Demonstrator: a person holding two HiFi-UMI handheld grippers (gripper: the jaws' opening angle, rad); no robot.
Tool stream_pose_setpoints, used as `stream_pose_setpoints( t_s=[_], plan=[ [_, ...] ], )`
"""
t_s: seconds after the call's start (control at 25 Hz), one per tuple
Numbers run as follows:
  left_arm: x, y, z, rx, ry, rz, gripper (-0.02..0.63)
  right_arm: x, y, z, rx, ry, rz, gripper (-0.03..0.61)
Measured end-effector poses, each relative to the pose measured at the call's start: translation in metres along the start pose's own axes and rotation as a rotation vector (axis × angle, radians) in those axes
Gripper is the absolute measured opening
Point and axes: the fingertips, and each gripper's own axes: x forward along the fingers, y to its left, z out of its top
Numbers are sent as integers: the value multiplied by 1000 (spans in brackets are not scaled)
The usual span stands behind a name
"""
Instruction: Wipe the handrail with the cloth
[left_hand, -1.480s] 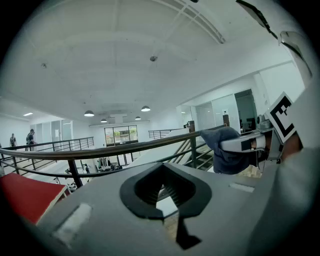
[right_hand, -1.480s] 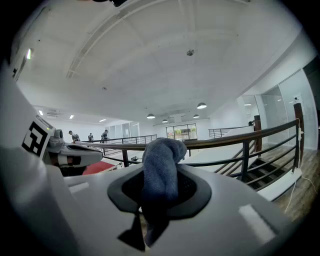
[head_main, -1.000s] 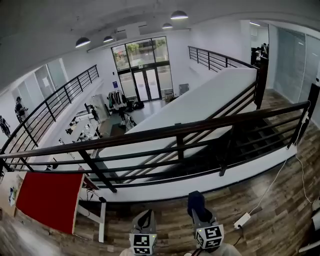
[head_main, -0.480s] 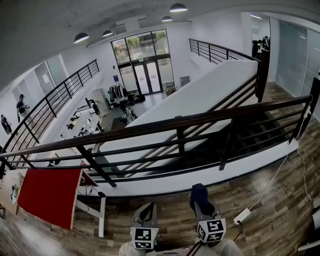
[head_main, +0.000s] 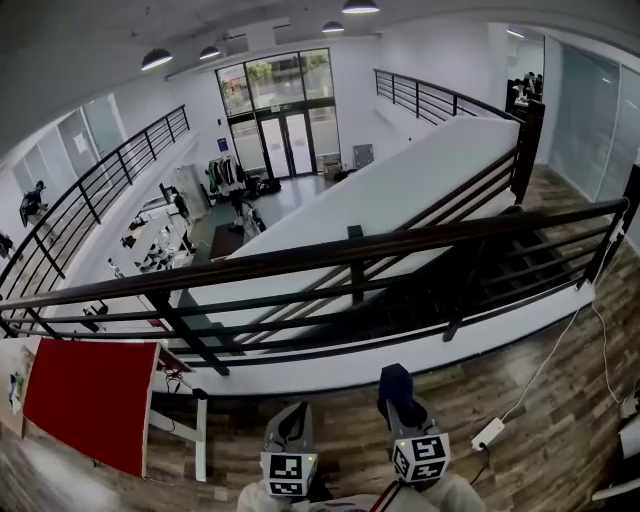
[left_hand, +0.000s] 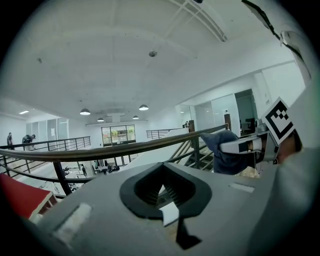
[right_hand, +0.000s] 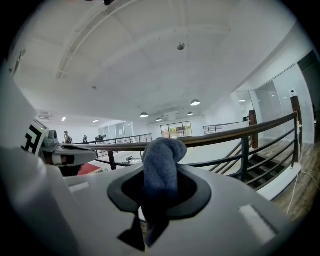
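Observation:
The dark wooden handrail (head_main: 330, 255) runs across the head view from low left to upper right, on black metal bars. Below it, near the bottom edge, are both grippers. My right gripper (head_main: 396, 392) is shut on a dark blue cloth (head_main: 394, 380), which bunches up over its tip. In the right gripper view the cloth (right_hand: 161, 165) stands up between the jaws (right_hand: 160, 192), with the handrail (right_hand: 225, 136) behind it. My left gripper (head_main: 291, 415) sits beside it, shut and holding nothing (left_hand: 162, 187). Both grippers are short of the rail and not touching it.
A red tabletop (head_main: 90, 400) stands at the lower left by the railing. A white power strip (head_main: 488, 434) and its cable lie on the wooden floor to the right. Stairs (head_main: 520, 270) drop away behind the railing at the right, beside a tall dark post (head_main: 527, 150).
Both grippers have edged a little forward towards the railing. The cloth stays held in the right gripper, and the view has shifted slightly.

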Motion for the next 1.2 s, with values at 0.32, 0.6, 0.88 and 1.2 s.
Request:
stream_pose_setpoints(
  t_s=[0.32,0.6,0.88,1.2],
  plan=[
    [46,157,-15,-33,4,22,2,131,86,5,-44,57,19,91],
    [66,297,-28,-30,19,93,2,245,183,17,-86,95,109,91],
    [65,426,-52,-74,52,217,2,351,299,23,-139,110,275,91],
    [66,547,-66,-81,76,292,2,449,431,42,-152,90,407,91]
  ],
)
